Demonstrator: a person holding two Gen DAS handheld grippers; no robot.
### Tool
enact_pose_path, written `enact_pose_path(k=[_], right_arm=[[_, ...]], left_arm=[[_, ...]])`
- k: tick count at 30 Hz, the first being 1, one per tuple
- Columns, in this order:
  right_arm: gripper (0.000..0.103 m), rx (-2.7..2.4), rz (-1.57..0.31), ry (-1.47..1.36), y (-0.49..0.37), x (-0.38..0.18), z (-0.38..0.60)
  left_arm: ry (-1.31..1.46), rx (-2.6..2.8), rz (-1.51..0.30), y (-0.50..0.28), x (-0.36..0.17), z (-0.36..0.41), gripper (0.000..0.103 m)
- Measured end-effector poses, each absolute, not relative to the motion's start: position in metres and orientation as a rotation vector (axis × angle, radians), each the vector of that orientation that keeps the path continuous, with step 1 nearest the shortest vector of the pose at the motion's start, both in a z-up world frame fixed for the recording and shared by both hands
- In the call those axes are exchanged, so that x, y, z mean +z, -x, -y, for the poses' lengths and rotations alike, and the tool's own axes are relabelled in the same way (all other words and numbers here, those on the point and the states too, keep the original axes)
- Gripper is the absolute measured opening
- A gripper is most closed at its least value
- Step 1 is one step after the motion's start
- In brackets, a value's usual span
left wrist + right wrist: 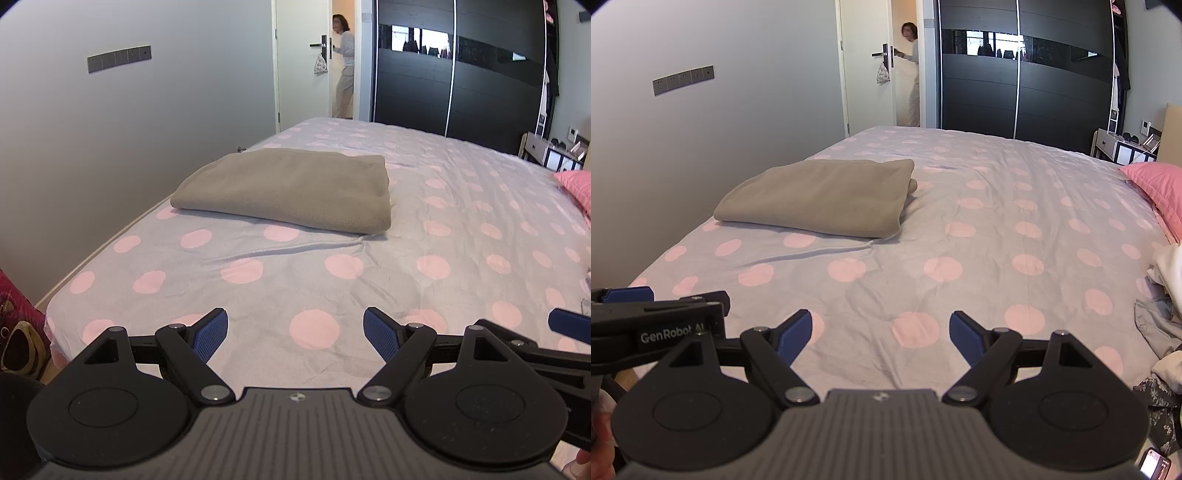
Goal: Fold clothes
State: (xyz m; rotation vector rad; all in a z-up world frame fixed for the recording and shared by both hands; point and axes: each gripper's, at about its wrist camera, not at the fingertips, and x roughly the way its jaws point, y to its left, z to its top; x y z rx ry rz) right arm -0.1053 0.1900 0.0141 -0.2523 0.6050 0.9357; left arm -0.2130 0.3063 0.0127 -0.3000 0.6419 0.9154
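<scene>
A folded grey-brown garment (291,190) (822,197) lies flat on the far left part of the bed, near the wall side. My left gripper (295,334) hovers over the near end of the bed, open, with nothing between its blue pads. Beside it on the right, my right gripper (881,332) is also open and empty. A heap of unfolded clothes (1167,295) in white, grey and floral cloth sits at the bed's right edge in the right wrist view. Both grippers are well short of the folded garment.
The bed (443,206) (997,206) has a lilac sheet with pink dots. A pink pillow (1156,188) lies at the far right. A grey wall runs along the left. A dark wardrobe (454,74) and a person (343,70) at an open door stand beyond the bed.
</scene>
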Motion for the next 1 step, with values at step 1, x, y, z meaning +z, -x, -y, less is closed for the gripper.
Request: enact_pose_path(k=[1], right_arm=[[0.083,0.936,-0.605,0.252,0.1051,0.014,-0.19]], left_arm=[[0.301,0.915,-0.638,0.2134,0.013,-0.3064,0.081]])
